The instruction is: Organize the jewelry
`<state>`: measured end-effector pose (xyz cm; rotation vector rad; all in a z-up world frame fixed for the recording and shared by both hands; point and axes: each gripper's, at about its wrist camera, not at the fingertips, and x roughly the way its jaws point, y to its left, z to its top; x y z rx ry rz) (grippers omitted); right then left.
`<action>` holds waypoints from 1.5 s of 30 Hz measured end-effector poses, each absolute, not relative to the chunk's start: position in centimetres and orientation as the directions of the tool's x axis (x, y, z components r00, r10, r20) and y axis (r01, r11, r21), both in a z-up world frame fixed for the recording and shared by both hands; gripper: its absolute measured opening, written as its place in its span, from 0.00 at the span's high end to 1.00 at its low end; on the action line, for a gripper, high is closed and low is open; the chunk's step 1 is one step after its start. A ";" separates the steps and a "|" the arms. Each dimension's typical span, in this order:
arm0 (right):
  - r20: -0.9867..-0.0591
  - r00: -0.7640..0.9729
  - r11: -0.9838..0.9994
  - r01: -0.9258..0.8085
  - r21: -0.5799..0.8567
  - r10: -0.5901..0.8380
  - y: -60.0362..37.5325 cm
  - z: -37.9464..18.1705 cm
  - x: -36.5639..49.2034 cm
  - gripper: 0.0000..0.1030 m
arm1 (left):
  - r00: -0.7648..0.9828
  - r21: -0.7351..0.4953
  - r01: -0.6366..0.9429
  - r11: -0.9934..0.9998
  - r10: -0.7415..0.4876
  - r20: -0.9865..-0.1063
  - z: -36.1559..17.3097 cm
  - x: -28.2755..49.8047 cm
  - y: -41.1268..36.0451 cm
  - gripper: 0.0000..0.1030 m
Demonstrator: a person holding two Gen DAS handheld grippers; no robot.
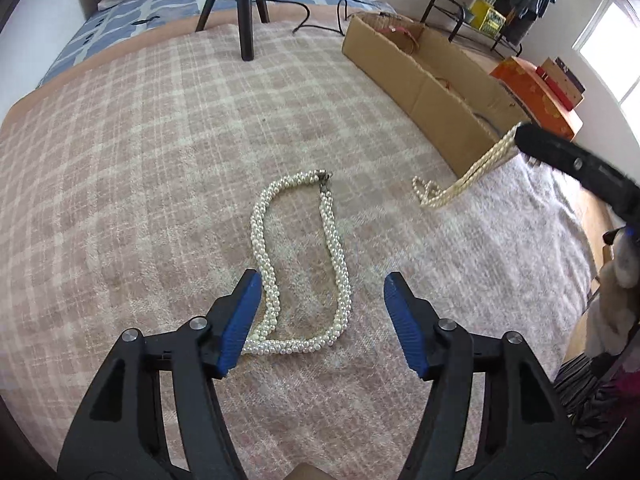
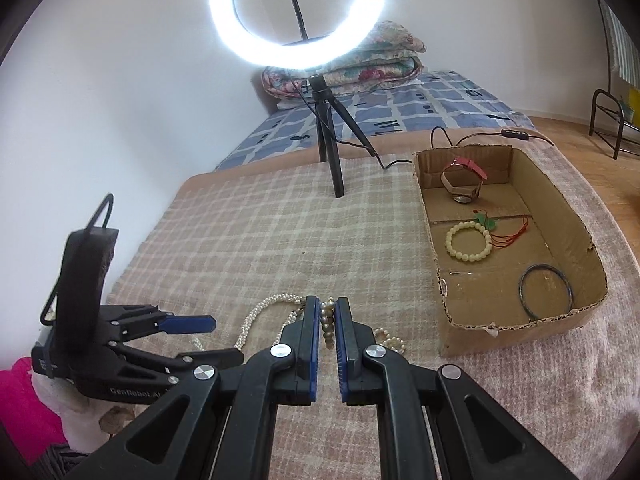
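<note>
Right tongs [image 2: 328,320] clamp pearl strand [image 2: 327,326]; cardboard box [image 2: 576,240] rim near.

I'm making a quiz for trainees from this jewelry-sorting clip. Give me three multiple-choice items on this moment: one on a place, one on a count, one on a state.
1. Where does the dark bangle lie?
A. in the cardboard box, at its near end
B. on the blanket
C. beside the tripod

2. How many pieces lie in the box?
A. one
B. four
C. eight

3. What is the right claw doing?
A. hanging open
B. shut on the thin pearl strand
C. shut on the watch

Answers: 1 A, the bangle rests on the box floor nearest the camera. 2 B, watch, bead bracelet, red-corded piece and bangle. 3 B, pearls show between its pads and the strand hangs taut in the left view.
</note>
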<state>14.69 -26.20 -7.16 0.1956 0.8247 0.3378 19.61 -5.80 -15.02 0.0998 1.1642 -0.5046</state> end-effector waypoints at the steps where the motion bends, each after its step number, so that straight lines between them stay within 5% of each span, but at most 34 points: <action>1: -0.684 0.629 0.929 -0.216 0.301 0.368 -26.4 -7.2 14.7 0.95 | 0.294 -0.157 0.443 0.883 -0.308 -0.905 -15.5 19.4 -6.2 0.36; 7: -0.688 0.625 0.928 -0.199 0.315 0.368 -27.2 -7.5 14.8 0.95 | 0.309 -0.041 0.458 0.888 -0.203 -0.929 -17.9 19.1 -7.4 0.36; 15: -0.687 0.623 0.926 -0.205 0.318 0.374 -27.1 -7.4 14.7 0.95 | 0.305 -0.076 0.411 0.908 -0.216 -0.927 -18.5 20.7 -6.5 0.37; 20: -0.685 0.627 0.927 -0.205 0.314 0.371 -27.1 -7.2 14.6 0.95 | 0.318 -0.105 0.365 0.925 -0.230 -0.920 -18.3 22.1 -5.1 0.85; 45: -0.646 0.663 0.923 -0.217 0.319 0.379 -27.5 -5.2 13.6 0.95 | 0.416 -0.415 0.280 0.866 -0.499 -0.760 -8.5 21.2 -0.4 0.87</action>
